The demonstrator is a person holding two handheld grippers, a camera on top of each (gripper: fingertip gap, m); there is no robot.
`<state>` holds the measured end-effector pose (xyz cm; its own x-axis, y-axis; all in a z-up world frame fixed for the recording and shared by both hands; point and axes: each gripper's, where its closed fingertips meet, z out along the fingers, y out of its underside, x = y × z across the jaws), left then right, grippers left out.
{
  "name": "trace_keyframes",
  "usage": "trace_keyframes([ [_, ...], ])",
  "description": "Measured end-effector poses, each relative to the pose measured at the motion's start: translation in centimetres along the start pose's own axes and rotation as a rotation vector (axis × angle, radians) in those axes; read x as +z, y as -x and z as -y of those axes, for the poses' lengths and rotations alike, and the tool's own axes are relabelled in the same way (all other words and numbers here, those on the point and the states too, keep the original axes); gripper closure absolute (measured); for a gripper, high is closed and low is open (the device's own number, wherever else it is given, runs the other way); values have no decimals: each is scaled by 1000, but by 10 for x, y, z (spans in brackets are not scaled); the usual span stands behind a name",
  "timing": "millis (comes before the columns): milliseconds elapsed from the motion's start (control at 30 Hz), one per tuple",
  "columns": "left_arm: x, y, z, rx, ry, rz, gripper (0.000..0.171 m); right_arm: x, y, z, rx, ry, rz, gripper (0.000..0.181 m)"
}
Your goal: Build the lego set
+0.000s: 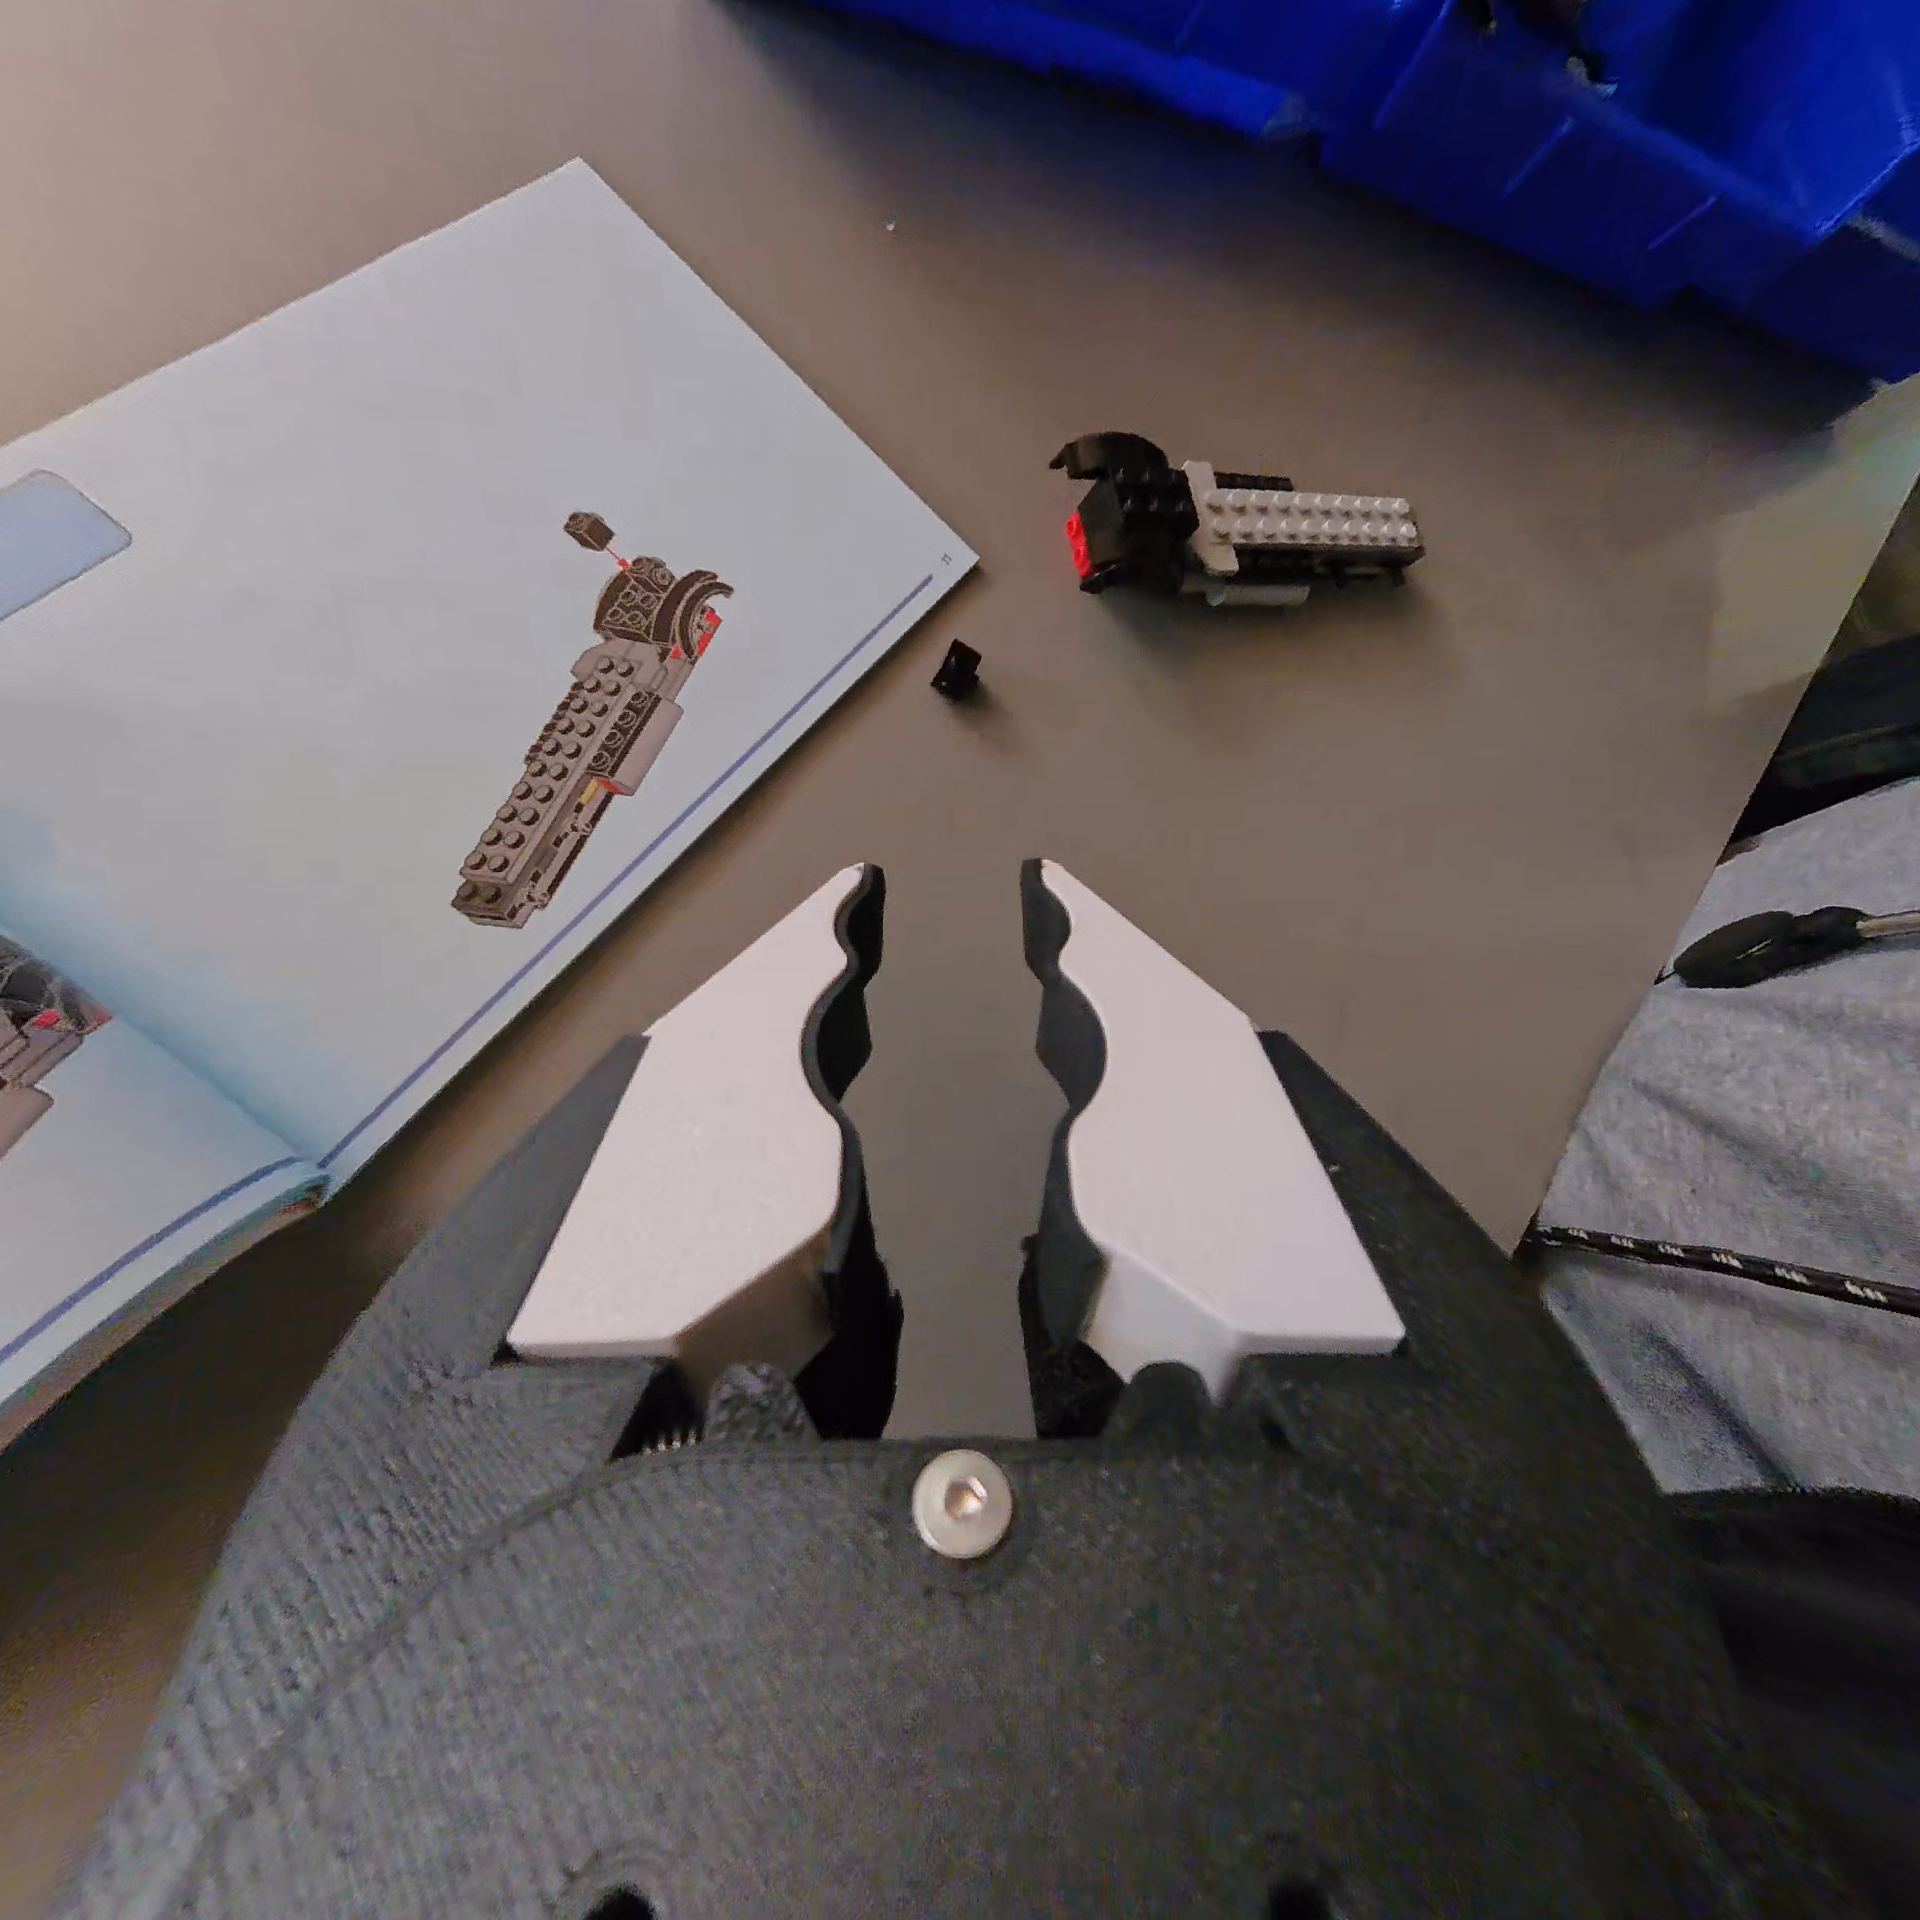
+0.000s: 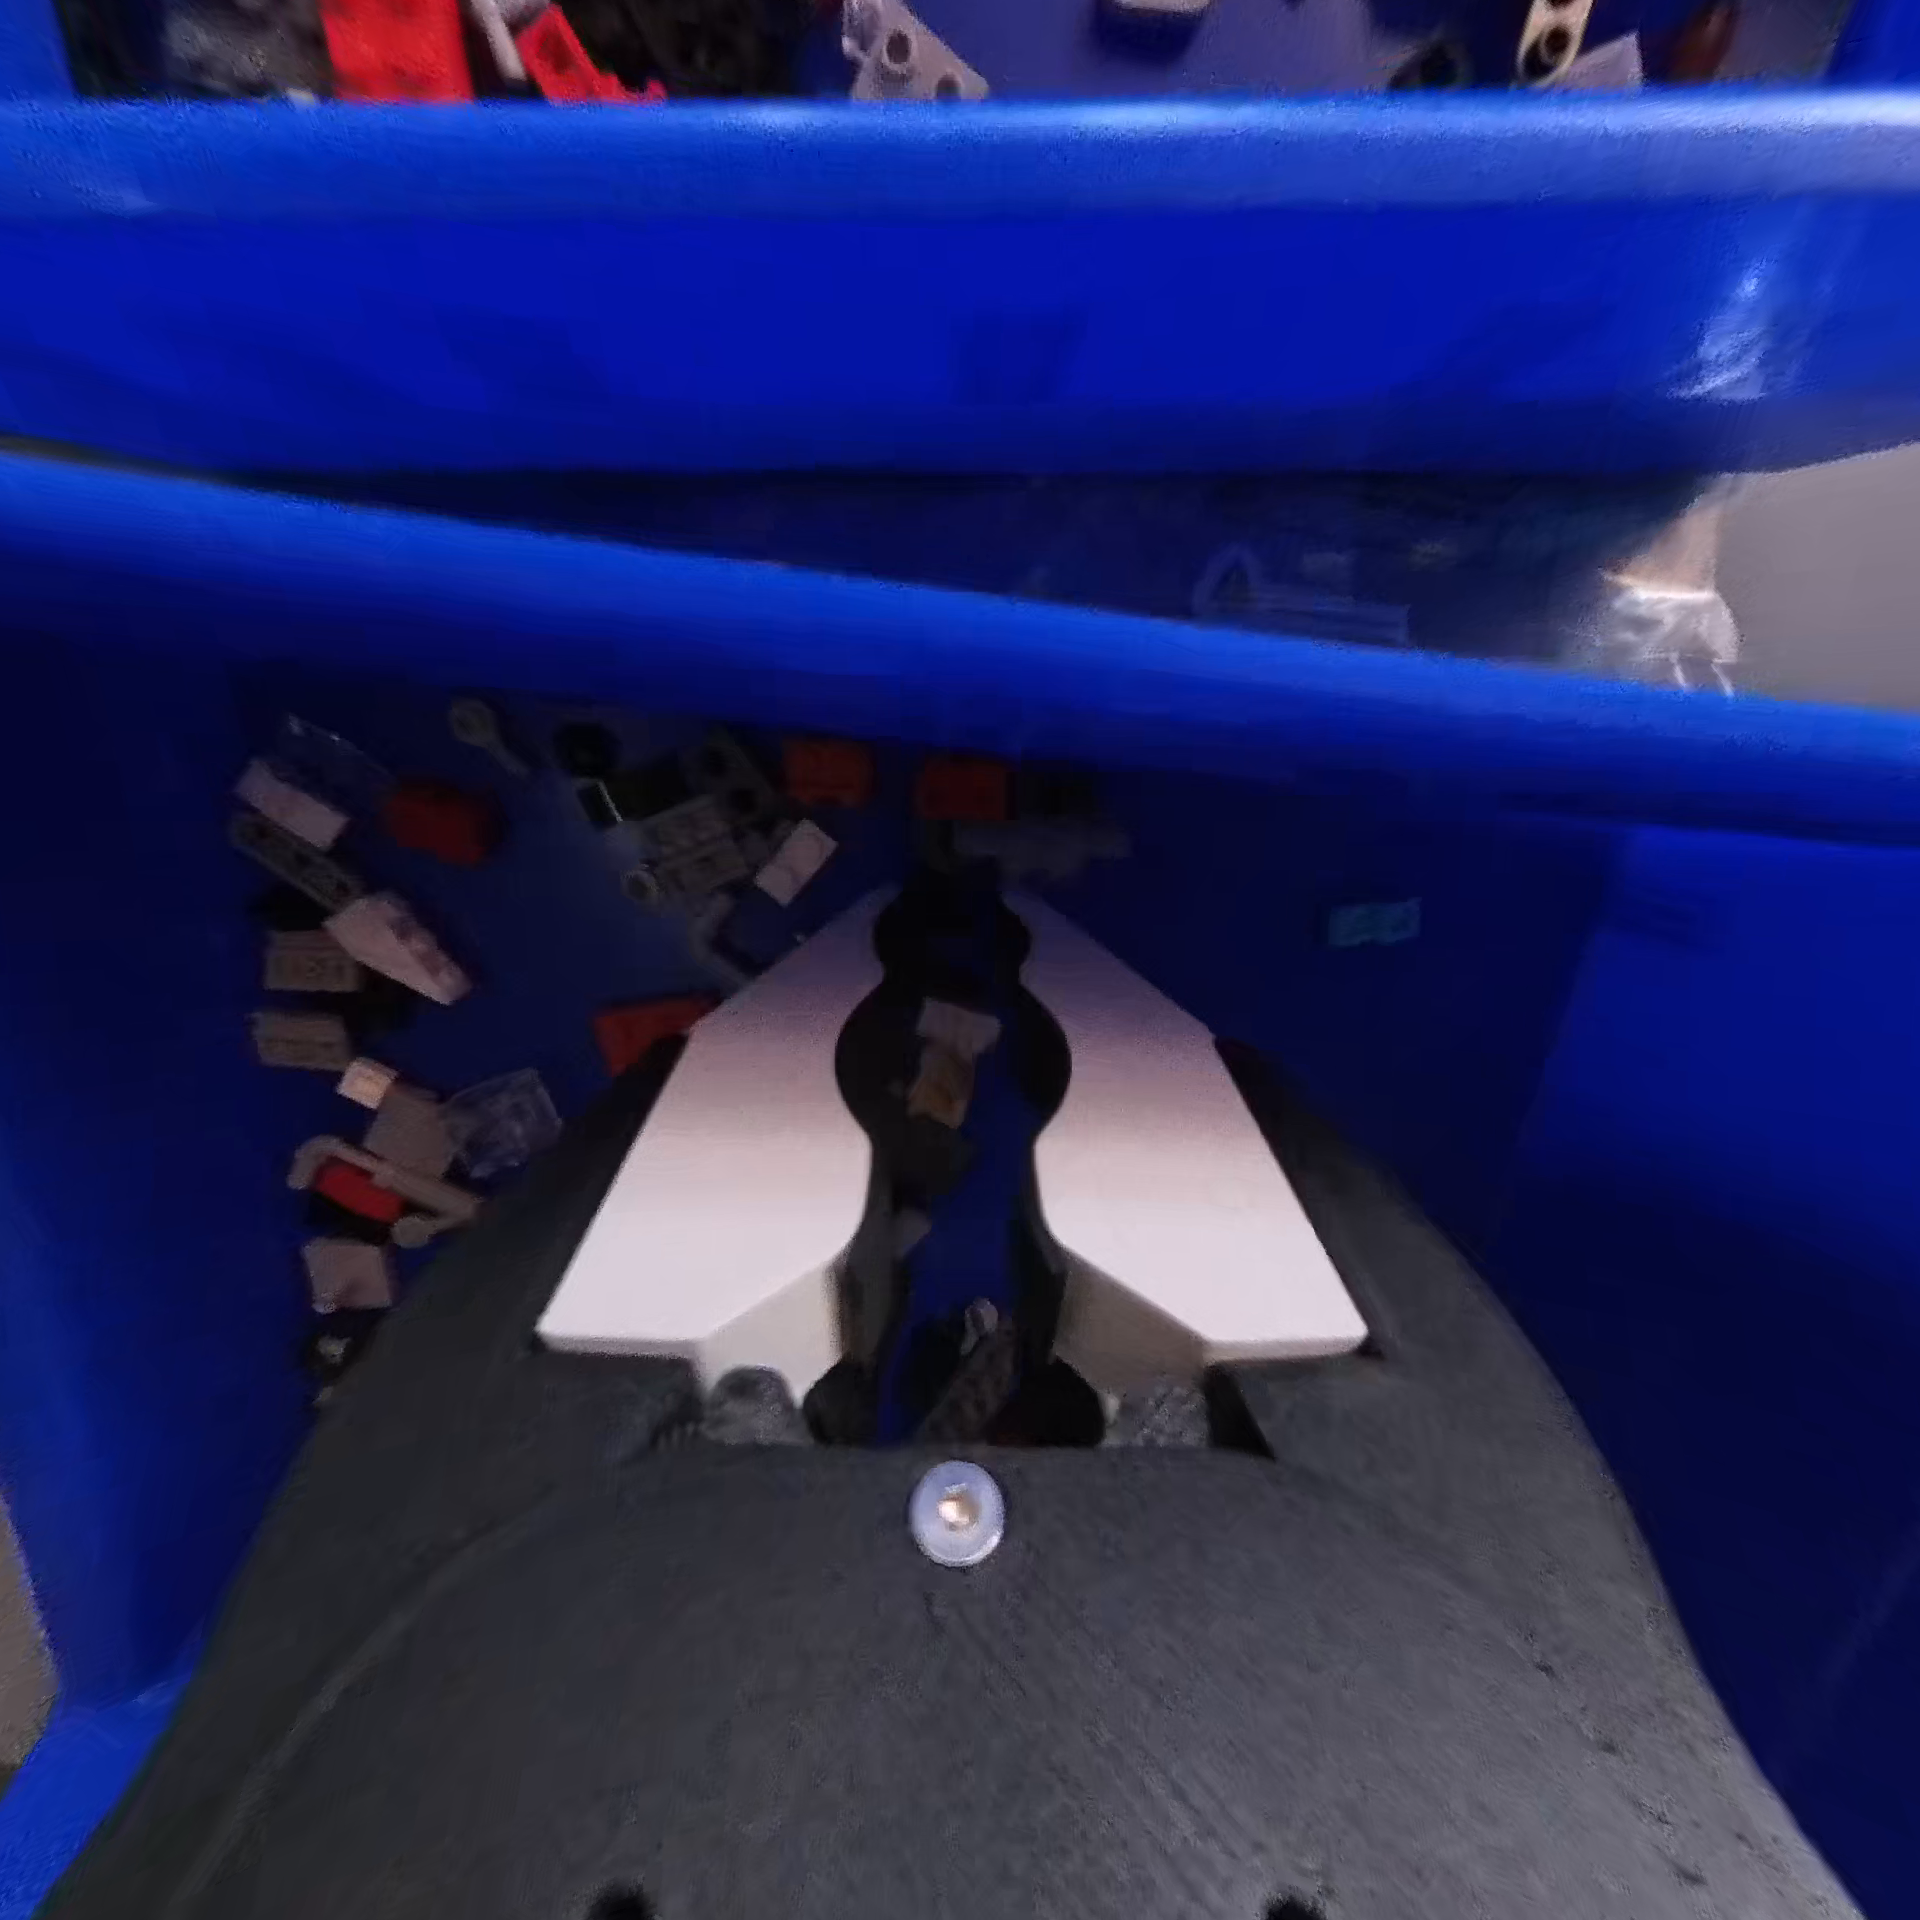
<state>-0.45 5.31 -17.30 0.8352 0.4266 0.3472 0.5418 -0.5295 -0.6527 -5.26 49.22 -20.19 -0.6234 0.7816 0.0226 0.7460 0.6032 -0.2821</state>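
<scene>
A partly built lego model point(image 1: 1242, 530), grey and black with a red end, lies on the dark table point(image 1: 1195, 831). A small loose black piece point(image 1: 958, 668) lies near it, beside the open instruction booklet point(image 1: 436, 623). My left gripper point(image 1: 953, 878) is open and empty, above the table and short of the black piece. My right gripper point(image 2: 951, 909) reaches down into a blue bin point(image 2: 935, 665) among several loose bricks point(image 2: 343, 966). Its jaws stand a narrow gap apart. A dark shape sits between the tips, and blur hides whether it is held.
A second blue bin point(image 2: 935, 260) with more pieces stands behind the first; the bins also show at the far right of the left wrist view point(image 1: 1558, 135). A person's grey sleeve point(image 1: 1745, 1143) and a cable point(image 1: 1714, 1262) lie at the table's right edge. Left tips to right tips: about 45 centimeters. The small loose black piece point(image 1: 958, 668) is about 7 centimeters from my left fingertips and 40 centimeters from my right.
</scene>
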Motion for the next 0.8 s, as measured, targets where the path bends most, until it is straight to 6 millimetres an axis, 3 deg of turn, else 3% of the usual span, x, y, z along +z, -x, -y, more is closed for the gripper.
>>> trace_keyframes([
  [133, -4, 1, -2, 1, -14, -8, 145, -4, -1, -2, -13, 23, -64, 167],
  [300, -6, 2, -2, 4, -39, -27, 145, -32, 7, 8, -43, -15, -166, 168],
  [533, -8, -7, 2, 46, -57, -56, 145, -76, 33, 19, -96, -57, -269, 168],
  [800, -18, -17, -5, 64, -81, -61, 145, -106, 73, 34, -150, -85, -321, 168],
])
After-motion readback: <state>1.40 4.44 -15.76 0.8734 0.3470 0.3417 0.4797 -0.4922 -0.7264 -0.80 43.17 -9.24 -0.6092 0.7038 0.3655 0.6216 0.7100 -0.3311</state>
